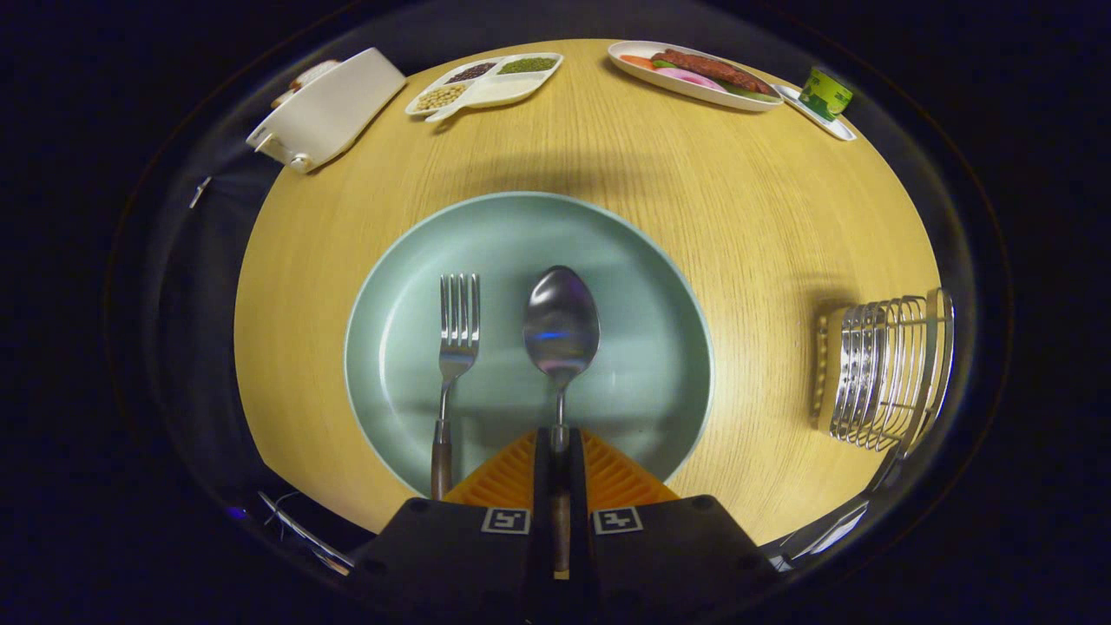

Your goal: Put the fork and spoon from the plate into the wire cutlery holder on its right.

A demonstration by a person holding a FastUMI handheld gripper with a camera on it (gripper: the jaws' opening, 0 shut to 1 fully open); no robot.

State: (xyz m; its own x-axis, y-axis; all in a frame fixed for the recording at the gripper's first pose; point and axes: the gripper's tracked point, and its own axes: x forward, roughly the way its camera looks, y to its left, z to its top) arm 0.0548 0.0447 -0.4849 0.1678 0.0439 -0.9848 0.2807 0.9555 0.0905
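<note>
Wooden bench (746,226) carries a plate (642,286) with the holder (885,369) to its right. Fork (457,347) and spoon (561,334) lie parallel, heads pointing away. Level fingers (560,456) pinch the spoon's handle.

Spoon (561,330) handle hidden from its lower stem down, between the gripper (561,447) fingers. Fork (456,347) handle end cut off behind the left finger block. Wire cutlery holder (881,369), at 3 o'clock from plate (642,260): interior unreadable, warped.
</note>
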